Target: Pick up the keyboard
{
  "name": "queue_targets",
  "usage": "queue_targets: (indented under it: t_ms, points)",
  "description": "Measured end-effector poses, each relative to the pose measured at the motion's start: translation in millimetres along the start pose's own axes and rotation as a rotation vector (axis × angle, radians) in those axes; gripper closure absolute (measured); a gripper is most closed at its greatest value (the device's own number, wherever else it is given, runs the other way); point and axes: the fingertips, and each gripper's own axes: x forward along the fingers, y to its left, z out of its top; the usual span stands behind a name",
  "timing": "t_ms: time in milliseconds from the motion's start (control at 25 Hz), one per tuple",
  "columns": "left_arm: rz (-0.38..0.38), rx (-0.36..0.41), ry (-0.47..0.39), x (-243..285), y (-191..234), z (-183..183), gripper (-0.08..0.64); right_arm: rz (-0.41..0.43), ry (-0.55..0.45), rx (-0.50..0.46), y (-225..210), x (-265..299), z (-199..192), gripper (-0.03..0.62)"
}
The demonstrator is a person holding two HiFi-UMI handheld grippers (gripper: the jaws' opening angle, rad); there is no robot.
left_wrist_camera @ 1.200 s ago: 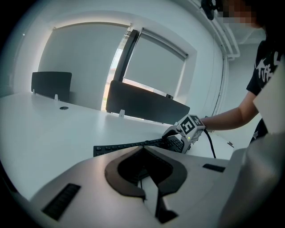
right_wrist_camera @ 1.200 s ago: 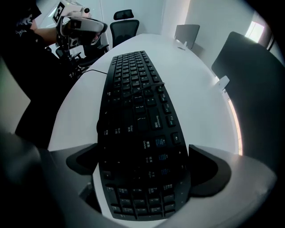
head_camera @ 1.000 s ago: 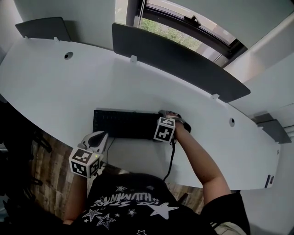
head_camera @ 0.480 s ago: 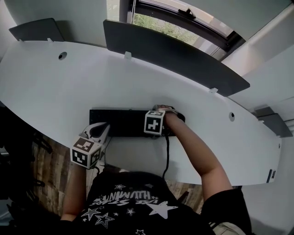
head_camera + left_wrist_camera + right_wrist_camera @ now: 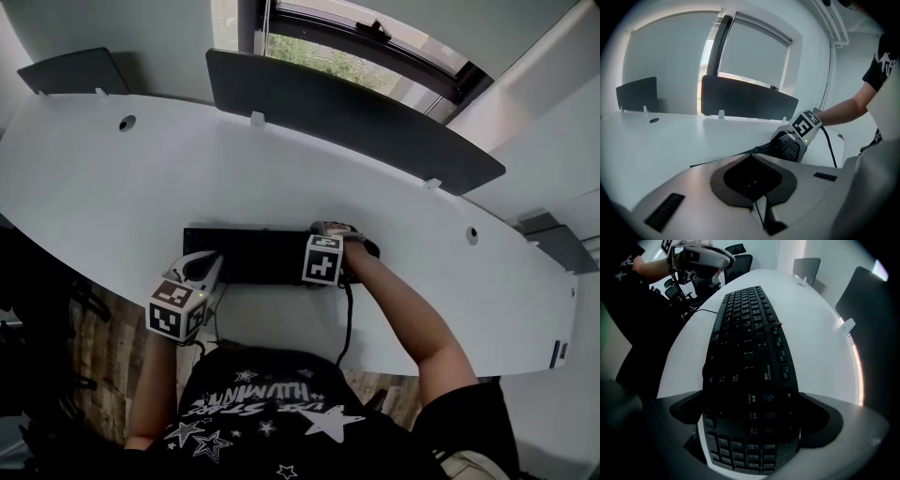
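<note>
A black keyboard [image 5: 246,253] lies near the front edge of the white desk [image 5: 141,187]. My right gripper [image 5: 328,247] points straight down over its right end. In the right gripper view the keyboard [image 5: 750,343] runs between the jaws of the right gripper [image 5: 750,425], and both pads press its long edges. My left gripper [image 5: 203,267] sits at the keyboard's left front corner, shut and empty. In the left gripper view the left gripper [image 5: 752,173] aims along the keyboard [image 5: 785,147] toward the right gripper's marker cube [image 5: 805,125].
Dark divider panels [image 5: 347,117] stand along the desk's far edge, with a window behind. Round cable holes [image 5: 127,123] sit in the desktop. A black cable [image 5: 348,319] hangs from the right gripper over the front edge. Office chairs [image 5: 740,261] stand beyond the desk's left end.
The left gripper has edged closer to the keyboard's left front corner. The right gripper stays over the keyboard's right end.
</note>
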Motion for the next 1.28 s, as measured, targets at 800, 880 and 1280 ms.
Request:
queue_targets:
  t_ms: [800,880,1280]
  points:
    - [-0.016,0.295,-0.046,-12,-11,34,0.549,-0.534,0.026,-0.020,11,-32,7,0.014]
    - [-0.021,0.347,-0.031,-10,-12,36,0.548,-0.595,0.071,-0.044,13,-32,-2,0.014]
    - [-0.148,0.756,0.156,11,-32,15,0.290,-0.827,0.054,-0.070,19,-41,-4,0.014]
